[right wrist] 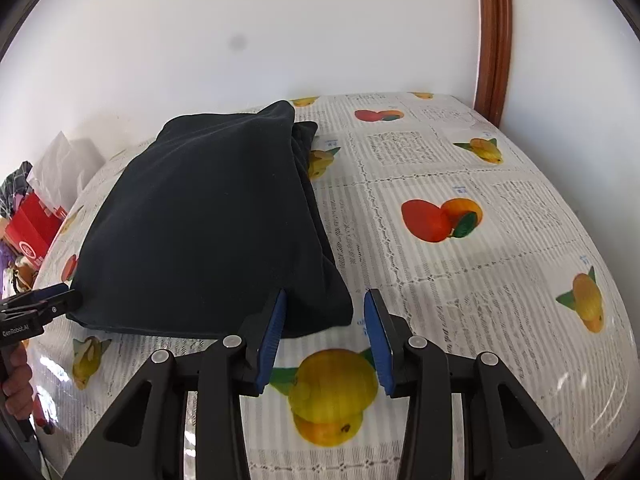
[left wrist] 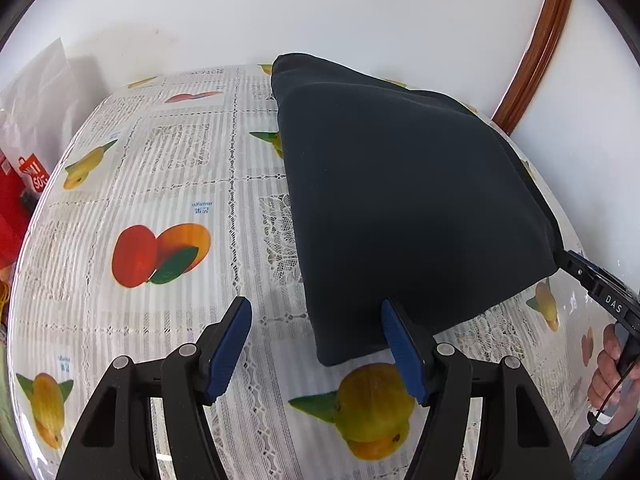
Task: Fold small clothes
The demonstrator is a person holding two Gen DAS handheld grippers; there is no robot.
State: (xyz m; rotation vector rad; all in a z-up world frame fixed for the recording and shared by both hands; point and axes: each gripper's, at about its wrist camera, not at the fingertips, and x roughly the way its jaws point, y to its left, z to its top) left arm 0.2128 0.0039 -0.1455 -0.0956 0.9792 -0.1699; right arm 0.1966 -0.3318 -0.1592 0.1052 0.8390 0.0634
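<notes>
At the far left, off the table's edge, stands a red cardboard box with white lettering (left wrist: 28, 184) beside a clear, crinkled plastic bag (left wrist: 38, 92); what either one holds cannot be made out. Beyond the box in the right wrist view lies a jumble of dark patterned items, too small to identify.

The left gripper (left wrist: 316, 346), black with blue ribbed pads, has its jaws standing wide with nothing between them; its right pad sits just at the near left corner of the dark navy folded cloth garment (left wrist: 400, 200). The garment lies flat on the table, folded into a thick, roughly square stack whose far corner reaches nearly to the wall. To its left, a broad stretch of tabletop is free up to the rounded table edge.

The right gripper (right wrist: 326, 344) has its jaws parted at a moderate width, holding nothing; its left pad is right beside the garment's near right corner. To the right of the garment the tabletop lies open out to its curved edge.

The table wears a glossy white lace-patterned tablecloth printed with mangoes and other fruit (right wrist: 460, 160). Behind it rises a plain white wall (right wrist: 280, 40), with a brown wooden door frame (right wrist: 494, 40) at the right.
</notes>
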